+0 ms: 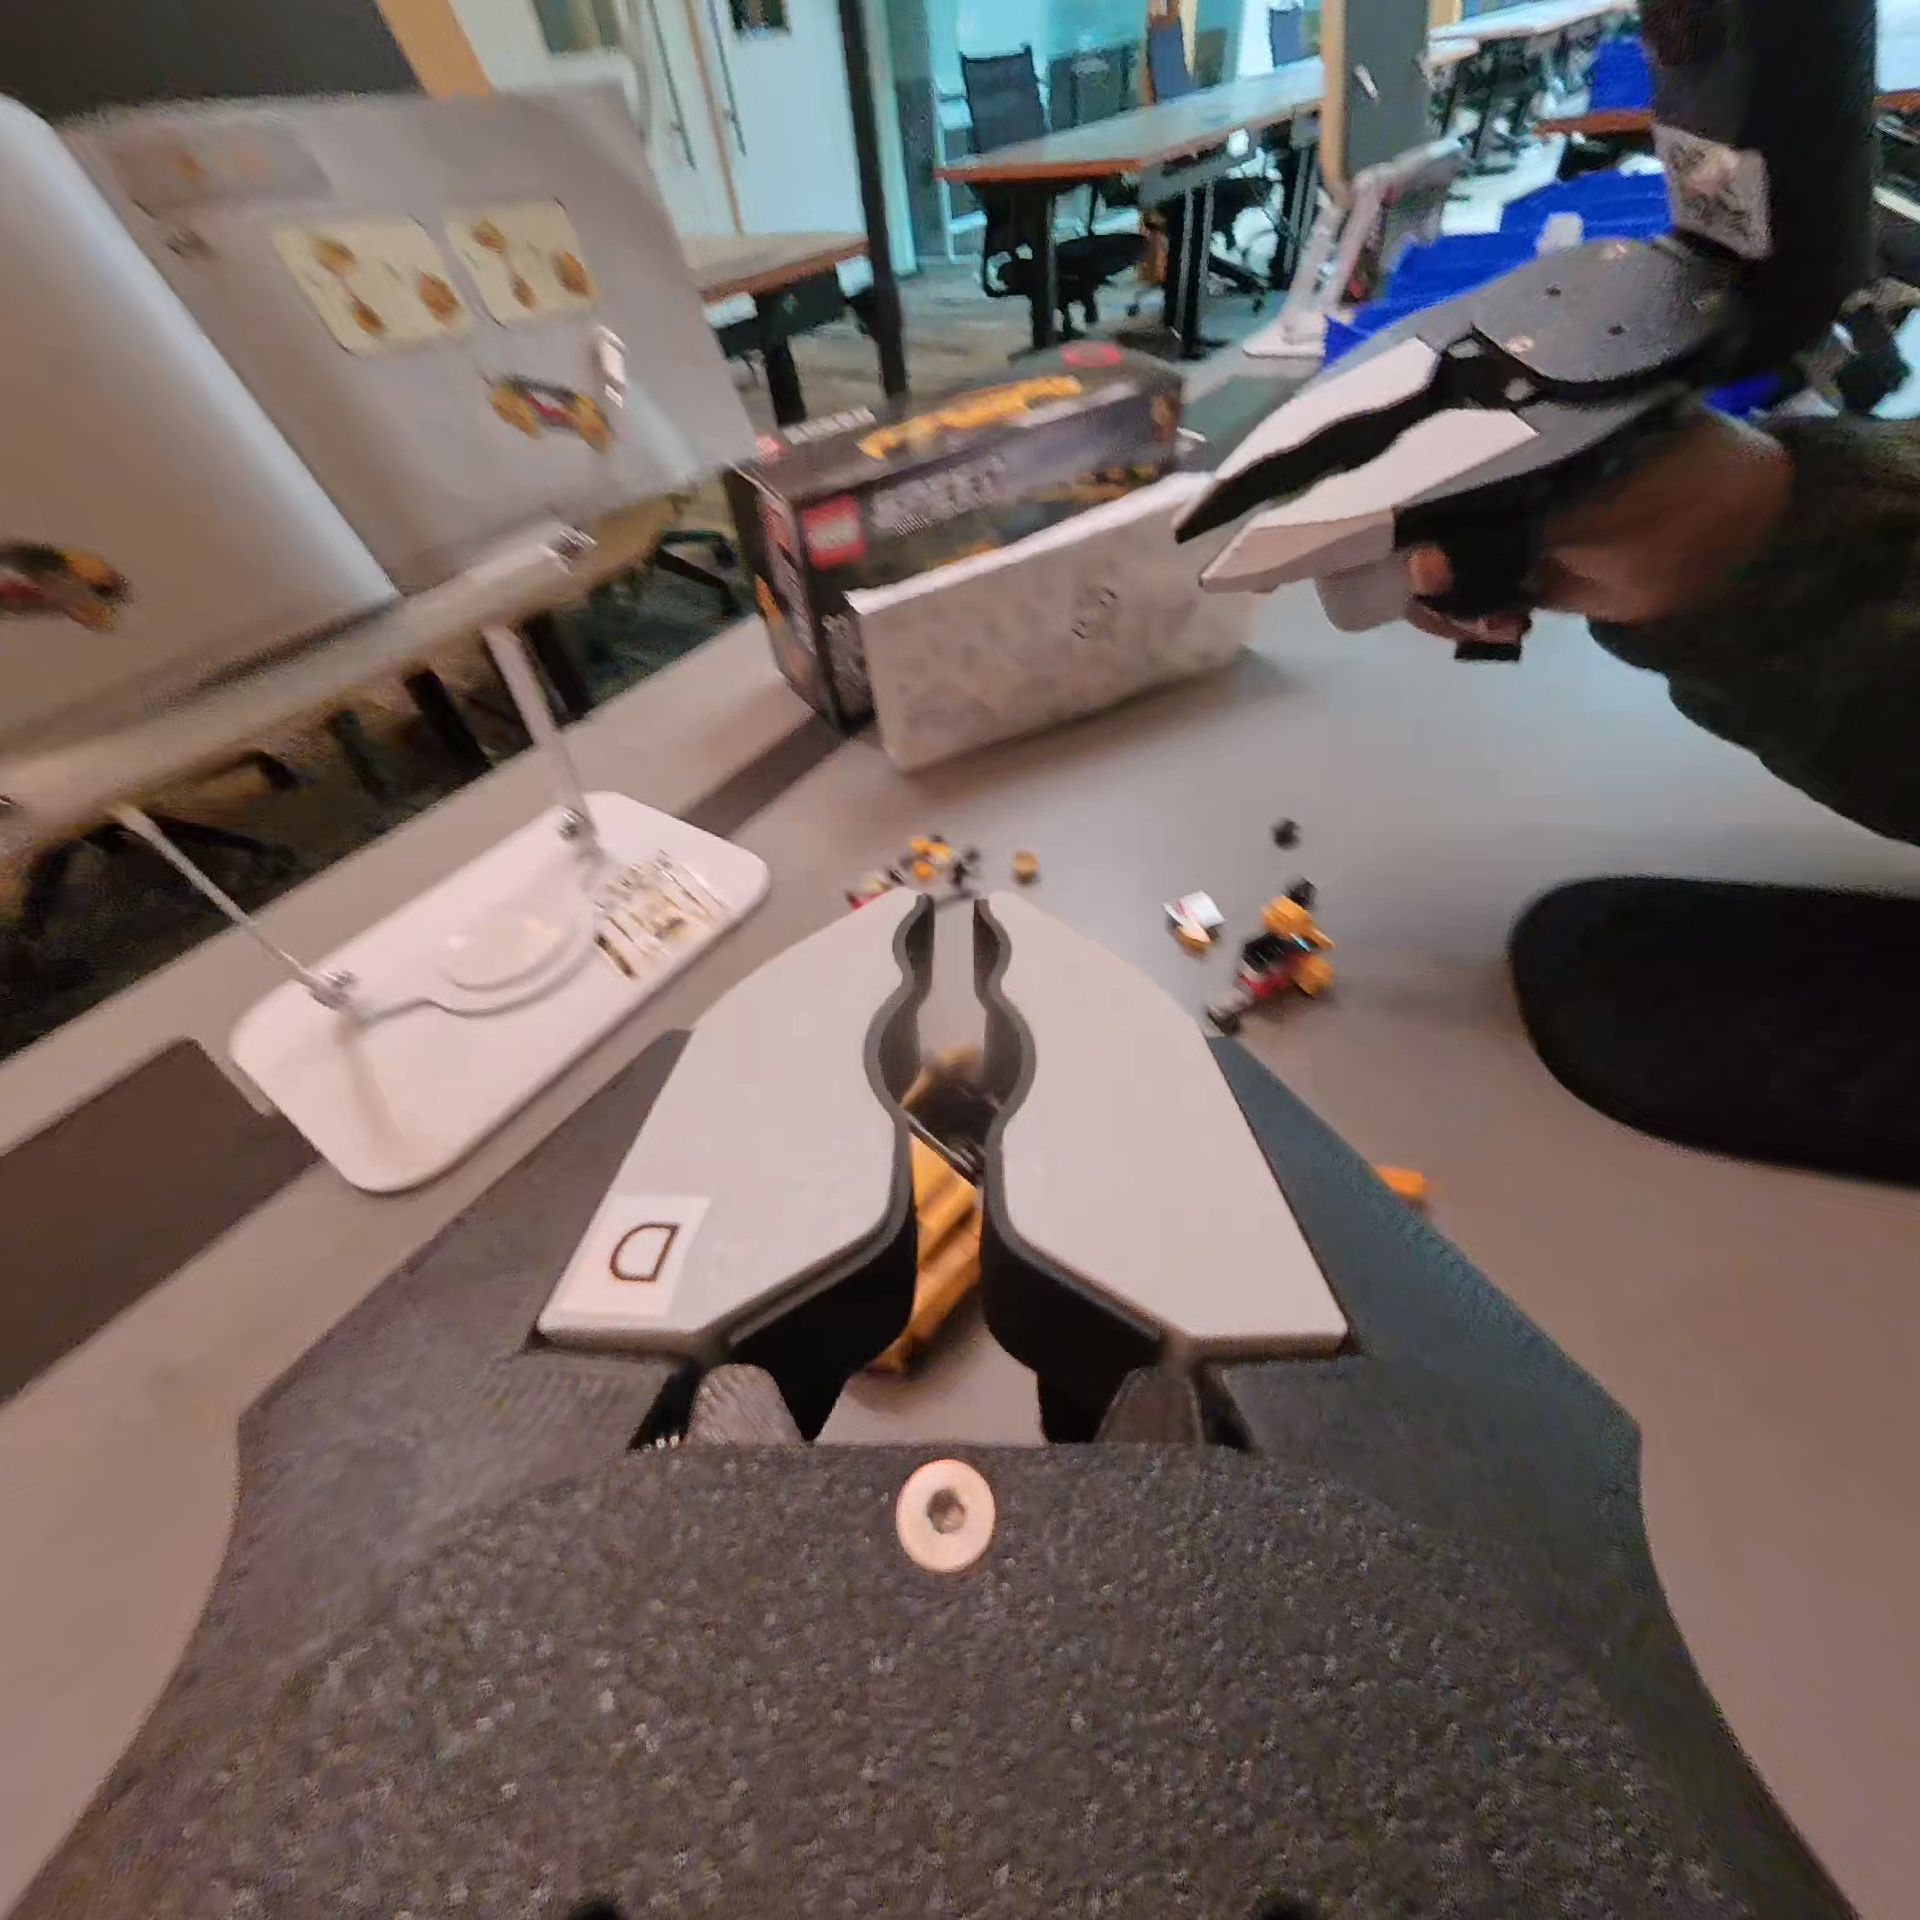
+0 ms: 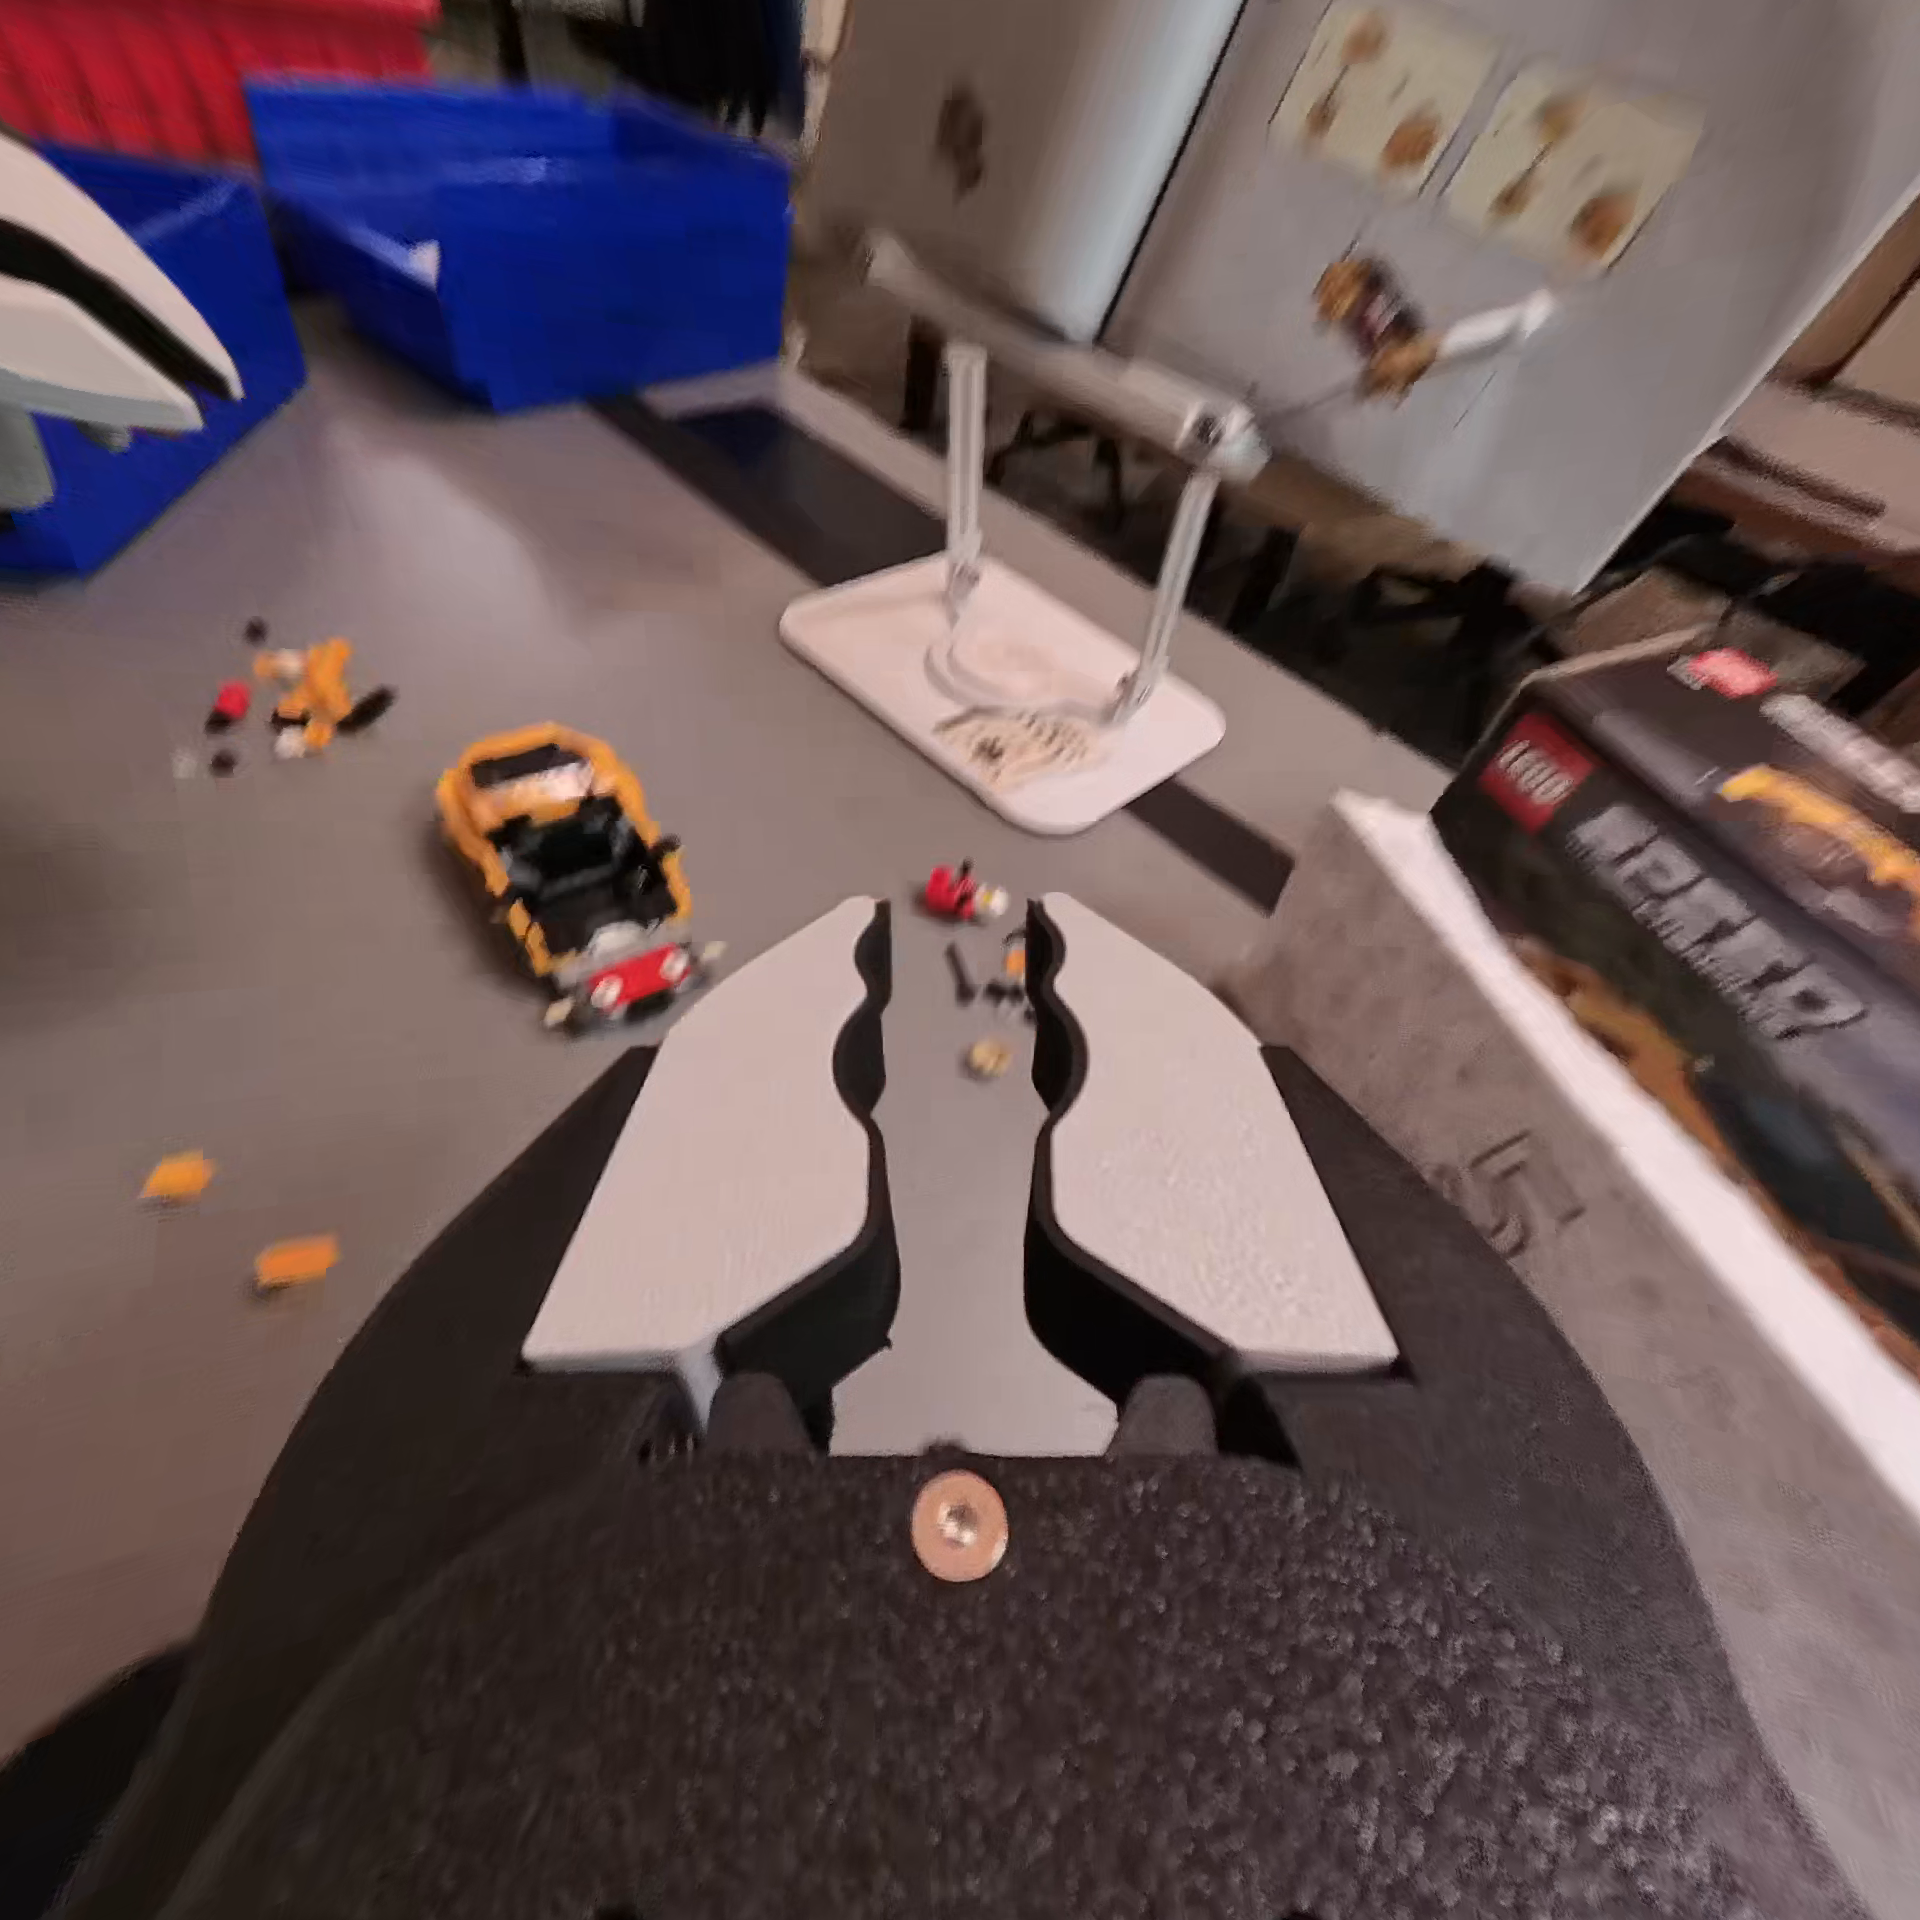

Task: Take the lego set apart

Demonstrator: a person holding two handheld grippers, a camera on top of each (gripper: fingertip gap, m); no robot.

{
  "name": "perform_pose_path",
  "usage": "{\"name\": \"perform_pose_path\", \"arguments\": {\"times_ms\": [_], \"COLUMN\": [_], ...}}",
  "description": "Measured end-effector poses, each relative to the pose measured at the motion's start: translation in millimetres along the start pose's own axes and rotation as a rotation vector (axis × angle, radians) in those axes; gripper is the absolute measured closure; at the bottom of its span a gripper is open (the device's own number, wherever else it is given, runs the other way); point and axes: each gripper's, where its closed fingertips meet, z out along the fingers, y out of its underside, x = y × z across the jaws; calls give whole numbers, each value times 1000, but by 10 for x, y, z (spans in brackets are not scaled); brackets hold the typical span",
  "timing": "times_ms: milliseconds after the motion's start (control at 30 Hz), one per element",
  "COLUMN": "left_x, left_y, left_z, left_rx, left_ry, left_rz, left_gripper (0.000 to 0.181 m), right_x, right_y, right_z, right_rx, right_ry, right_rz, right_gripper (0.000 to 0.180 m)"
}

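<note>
Hovering empty with fingers apart, right gripper [image 2: 958, 914] has the yellow lego car [image 2: 566, 883] ahead-left on the table [image 2: 416, 499], red end nearest. Left gripper [image 1: 948, 914], nearly closed, hangs above the car; no grip seen.

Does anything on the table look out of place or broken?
Nothing looks damaged. The yellow lego car stands roofless, and loose pieces lie scattered on the grey table, which fits a set that is being taken apart.
</note>
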Motion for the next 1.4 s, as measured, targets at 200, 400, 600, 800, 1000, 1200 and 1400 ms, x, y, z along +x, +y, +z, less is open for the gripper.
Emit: {"name": "perform_pose_path", "arguments": {"times_ms": [200,400,600,800,1000,1200,1400], "left_x": [394,475,542,761,1132,1397,1407], "left_y": [640,866,979,854,238,-173,-92], "left_z": [63,188,259,302,379,364,373], "left_rx": [-113,-145,-159,-80,138,252,225], "left_ry": [74,141,178,260,417,564,560], "left_rz": [86,30,-3,-26,-62,-102,-111], "left_gripper": [172,173,173,172,156,155,164], "right_x": [-454,-648,-673,-760,-1255,-1538,-1553], "right_y": [812,1371,1488,673,-244,-364,-270], "right_z": [-128,-85,61,-162,-480,-484,-451], "right_rx": [-277,-470,-504,-12,464,524,504], "right_ry": [-183,-269,-325,-487,-762,-879,-878], "right_rz": [-57,-212,-278,-55,159,247,231], "right_gripper": [157,151,158,159,159,159,159]}}
